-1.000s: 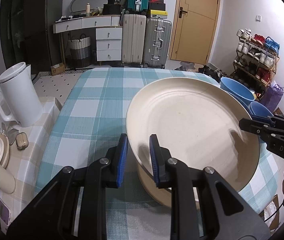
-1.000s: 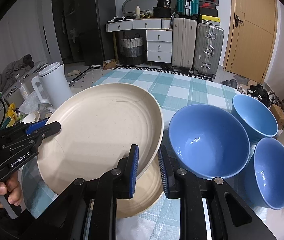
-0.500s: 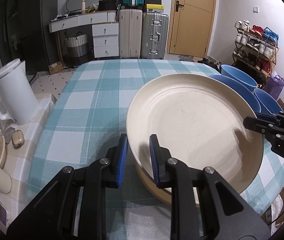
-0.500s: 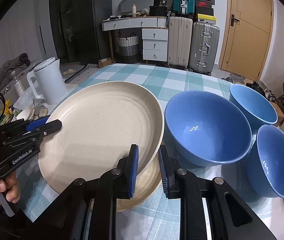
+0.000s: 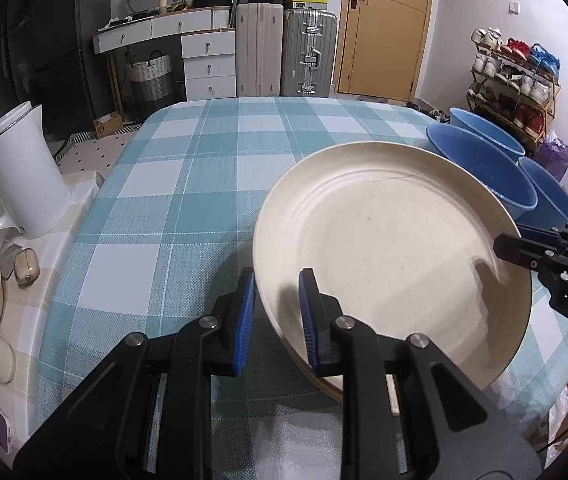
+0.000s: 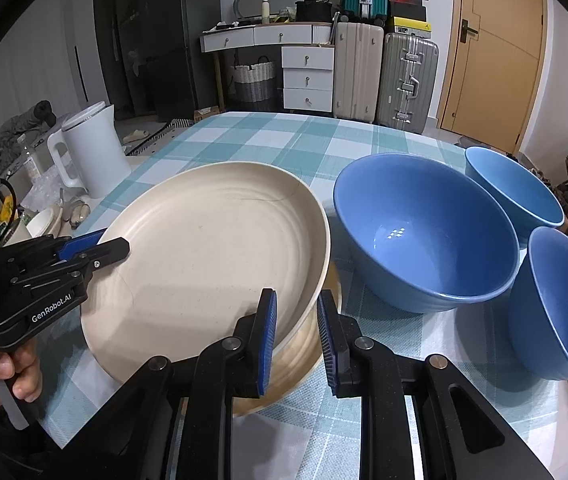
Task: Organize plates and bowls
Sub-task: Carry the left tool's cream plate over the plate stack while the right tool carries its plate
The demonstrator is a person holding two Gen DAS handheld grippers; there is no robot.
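Gripping cream plate (image 6: 211, 256) rim, both fingers narrowly parted | face up, tilted | over second plate (image 6: 300, 356)

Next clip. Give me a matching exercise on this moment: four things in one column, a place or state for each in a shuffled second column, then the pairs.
Things:
1. top cream plate
2. lower cream plate
3. largest blue bowl
4. white kettle

Places or states:
A. on the side surface left of the checked table
B. flat on the cloth, under another dish
C. tilted, its rim between both pairs of tongs, left and right
D. upright on the cloth, right of the plates

Pairs: 1-C, 2-B, 3-D, 4-A
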